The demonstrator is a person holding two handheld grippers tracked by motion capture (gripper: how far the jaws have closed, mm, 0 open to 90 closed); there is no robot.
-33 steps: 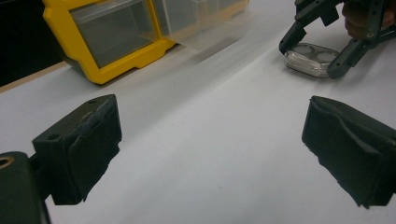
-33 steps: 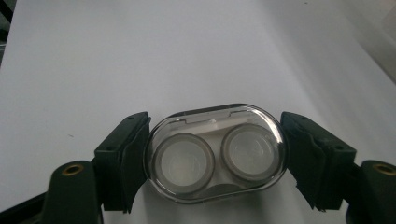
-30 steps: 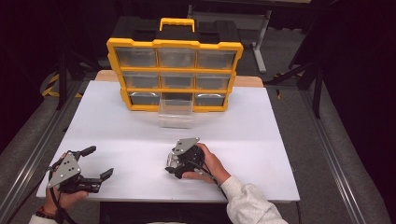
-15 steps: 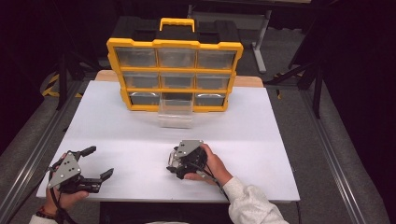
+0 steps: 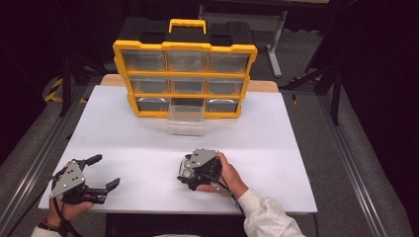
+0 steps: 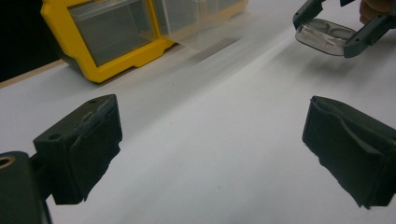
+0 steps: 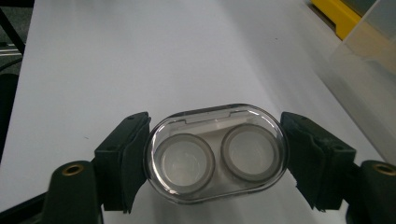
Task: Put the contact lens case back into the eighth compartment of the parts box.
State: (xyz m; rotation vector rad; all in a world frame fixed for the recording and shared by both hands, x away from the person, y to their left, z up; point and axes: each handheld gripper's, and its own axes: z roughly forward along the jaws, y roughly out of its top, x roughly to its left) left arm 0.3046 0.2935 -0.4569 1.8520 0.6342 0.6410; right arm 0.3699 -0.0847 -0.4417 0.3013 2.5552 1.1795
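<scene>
**Clear case clamped in right tool over white bench**

Seen from above: right tool (image 5: 190, 170) held low over the near middle of the white bench (image 5: 148, 143), gripped by the person's right hand (image 5: 225, 175), a pale sleeve (image 5: 267, 217) trailing toward the bottom edge. Clamped between its two black jaws, end to end: a clear oval case (image 7: 215, 152) with two round wells side by side under a transparent lid. Same case visible in the left gripper view at top right (image 6: 327, 36), pinched by the far tool's jaws just above the bench surface; contact with the bench cannot be told.

At the near left corner: left tool (image 5: 101, 172) in the left hand (image 5: 71, 207), jaws spread wide with bare bench between them, pads (image 6: 84, 140) apart and holding nothing, grey three-cornered plate on top.

At the far side of the bench: yellow organiser (image 5: 185, 79) standing upright, black body and yellow carry handle, three rows of three clear drawers. Bottom middle drawer (image 5: 185, 118) pulled out toward the person, its contents too unclear to tell. Well apart from both tools.
</scene>
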